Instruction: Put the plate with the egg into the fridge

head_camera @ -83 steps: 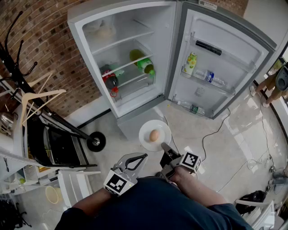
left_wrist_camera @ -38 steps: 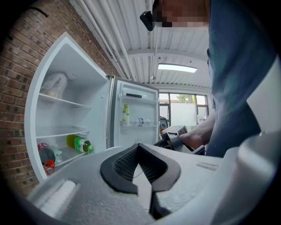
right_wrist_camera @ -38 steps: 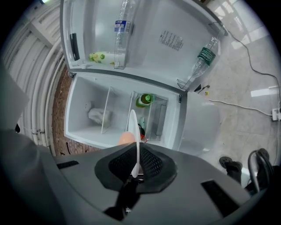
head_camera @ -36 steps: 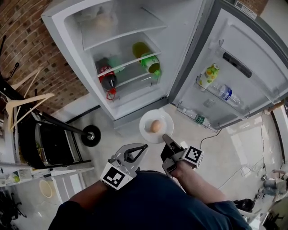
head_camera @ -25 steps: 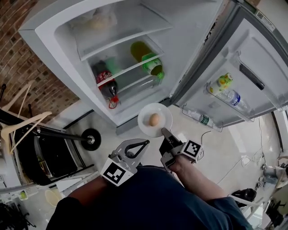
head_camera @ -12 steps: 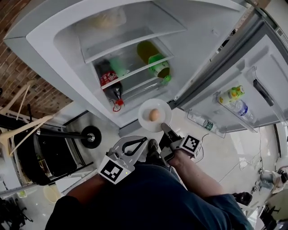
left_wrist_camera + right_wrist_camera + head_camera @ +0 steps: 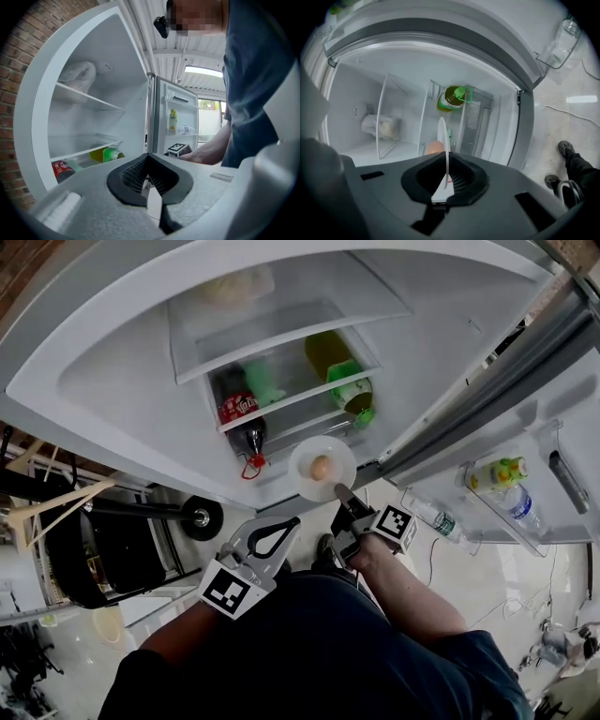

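Plate (image 7: pixel 322 468) nearer fridge (image 7: pixel 112 399), rim-clamped (right gripper (image 7: pixel 342 498))

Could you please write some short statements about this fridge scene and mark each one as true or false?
1. The right gripper grips the round white plate by its rim. True.
2. A brown egg lies on the plate. True.
3. The door of the white fridge is closed. False: it stands open.
4. The left gripper holds a bottle. False: its jaws are together, with nothing between them.
5. A green-capped plastic bottle lies inside the fridge. True.
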Tool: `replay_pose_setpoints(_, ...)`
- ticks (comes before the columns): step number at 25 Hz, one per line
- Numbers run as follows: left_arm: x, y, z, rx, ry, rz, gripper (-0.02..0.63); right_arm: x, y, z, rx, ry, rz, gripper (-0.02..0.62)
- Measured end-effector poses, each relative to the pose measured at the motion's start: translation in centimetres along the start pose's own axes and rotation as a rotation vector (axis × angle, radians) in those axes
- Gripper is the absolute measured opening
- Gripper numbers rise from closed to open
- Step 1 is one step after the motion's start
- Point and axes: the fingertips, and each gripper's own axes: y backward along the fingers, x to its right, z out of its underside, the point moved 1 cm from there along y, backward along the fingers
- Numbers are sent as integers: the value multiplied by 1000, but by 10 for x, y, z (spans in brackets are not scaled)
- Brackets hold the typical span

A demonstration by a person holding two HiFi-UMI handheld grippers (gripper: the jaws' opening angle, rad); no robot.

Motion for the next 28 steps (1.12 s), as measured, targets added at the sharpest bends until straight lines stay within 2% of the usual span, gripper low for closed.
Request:
replay_pose_setpoints(10,-12,-9,1,-15,29,-70,5,10,-47,-28,-43,-11,14,20)
replay_pose_setpoints(28,-22,-5,11,-59,33,-121,5,28,-113,-43,-11,-100,36,20)
